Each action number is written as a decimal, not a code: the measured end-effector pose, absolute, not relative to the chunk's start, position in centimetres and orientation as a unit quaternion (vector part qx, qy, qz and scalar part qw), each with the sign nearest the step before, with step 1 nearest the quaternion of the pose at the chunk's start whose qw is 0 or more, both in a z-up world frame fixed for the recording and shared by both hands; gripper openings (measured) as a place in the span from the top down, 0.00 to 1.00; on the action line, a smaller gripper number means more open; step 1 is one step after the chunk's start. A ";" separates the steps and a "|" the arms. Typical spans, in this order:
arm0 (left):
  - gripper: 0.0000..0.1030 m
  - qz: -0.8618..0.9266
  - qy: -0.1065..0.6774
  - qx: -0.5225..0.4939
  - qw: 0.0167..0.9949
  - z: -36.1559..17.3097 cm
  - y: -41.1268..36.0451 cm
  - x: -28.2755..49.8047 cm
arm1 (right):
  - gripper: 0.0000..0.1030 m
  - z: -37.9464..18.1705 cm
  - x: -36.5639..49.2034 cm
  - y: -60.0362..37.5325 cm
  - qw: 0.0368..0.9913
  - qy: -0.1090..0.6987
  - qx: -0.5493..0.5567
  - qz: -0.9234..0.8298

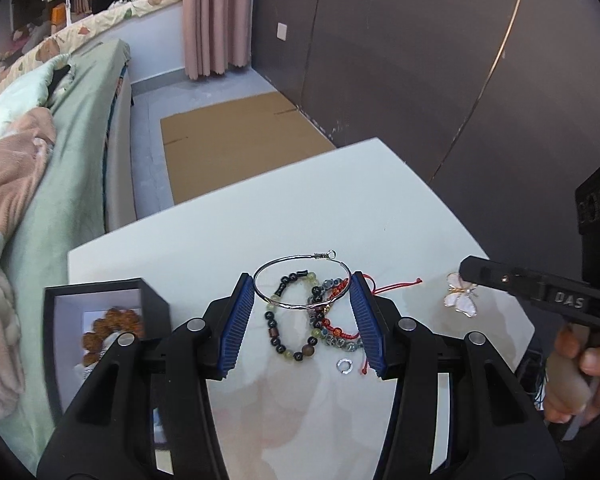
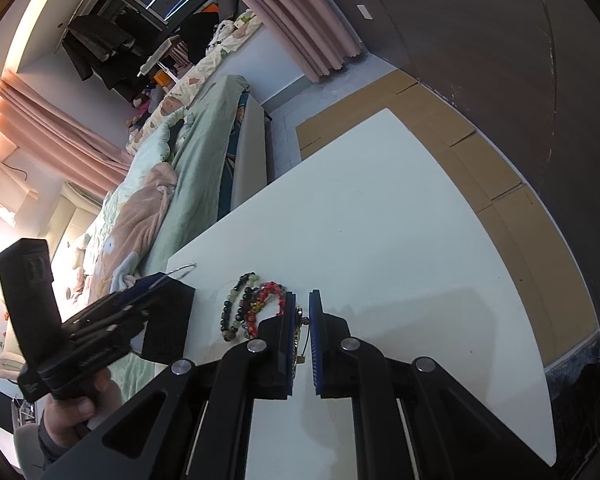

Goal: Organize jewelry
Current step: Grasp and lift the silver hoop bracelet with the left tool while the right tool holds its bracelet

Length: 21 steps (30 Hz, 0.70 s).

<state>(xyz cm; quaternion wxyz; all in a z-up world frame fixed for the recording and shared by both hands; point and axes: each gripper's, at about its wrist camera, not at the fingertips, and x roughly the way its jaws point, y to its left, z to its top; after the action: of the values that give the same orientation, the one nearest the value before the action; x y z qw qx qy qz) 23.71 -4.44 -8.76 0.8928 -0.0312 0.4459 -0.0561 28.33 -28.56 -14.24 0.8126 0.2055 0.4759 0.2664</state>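
Observation:
My left gripper [image 1: 302, 284] is shut on a thin silver bangle [image 1: 288, 264], which spans the gap between its blue pads and hangs above the white table [image 1: 260, 220]. Under the bangle lie a dark and green bead bracelet [image 1: 288, 332], a red cord bracelet [image 1: 340, 312] and a small silver ring [image 1: 345, 367]. To the left stands an open black box [image 1: 52, 320] holding a brown bead bracelet [image 1: 112, 332]. My right gripper [image 2: 302, 296] is shut on a white butterfly brooch [image 1: 462, 298], seen edge-on between its pads. In the right wrist view the bangle [image 2: 184, 269] sticks out of the left gripper [image 2: 152, 280] above the box [image 2: 172, 320].
A bed with green and pink blankets [image 1: 40, 184] runs along the table's left side. Flat cardboard [image 1: 236, 136] lies on the floor beyond the far edge, with a dark wall [image 1: 420, 60] behind. A person's hand [image 1: 580, 380] holds the right gripper's handle.

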 end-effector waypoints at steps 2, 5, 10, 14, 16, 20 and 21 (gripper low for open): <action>0.51 -0.051 0.441 -0.032 0.895 -8.2 -3.9 23.1 | 0.93 -14.1 28.2 -28.3 0.813 0.473 0.204 0.271; 0.51 -0.042 0.435 -0.035 0.899 -7.4 -3.0 22.3 | 0.93 -13.7 27.9 -27.7 0.815 0.467 0.202 0.278; 0.51 -0.019 0.429 -0.045 0.902 -6.4 -0.9 21.2 | 0.93 -13.2 27.7 -26.9 0.817 0.459 0.201 0.288; 0.50 0.004 0.424 -0.058 0.904 -5.8 1.1 20.5 | 0.93 -12.8 27.8 -25.4 0.817 0.455 0.193 0.299; 0.50 0.014 0.418 -0.067 0.906 -5.5 2.2 19.9 | 0.93 -12.4 27.9 -24.3 0.815 0.453 0.189 0.307; 0.40 0.030 0.410 -0.082 0.908 -5.3 4.3 18.8 | 0.93 -11.6 27.7 -22.4 0.812 0.447 0.184 0.328; 0.23 0.033 0.407 -0.084 0.909 -5.3 4.8 18.4 | 0.93 -11.4 27.6 -21.8 0.810 0.447 0.182 0.335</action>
<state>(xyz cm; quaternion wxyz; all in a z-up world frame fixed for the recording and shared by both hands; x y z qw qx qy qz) 18.39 4.78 -5.28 0.9088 -0.0845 0.4074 0.0326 27.56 -21.83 -11.44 0.8096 0.1816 0.4467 0.3346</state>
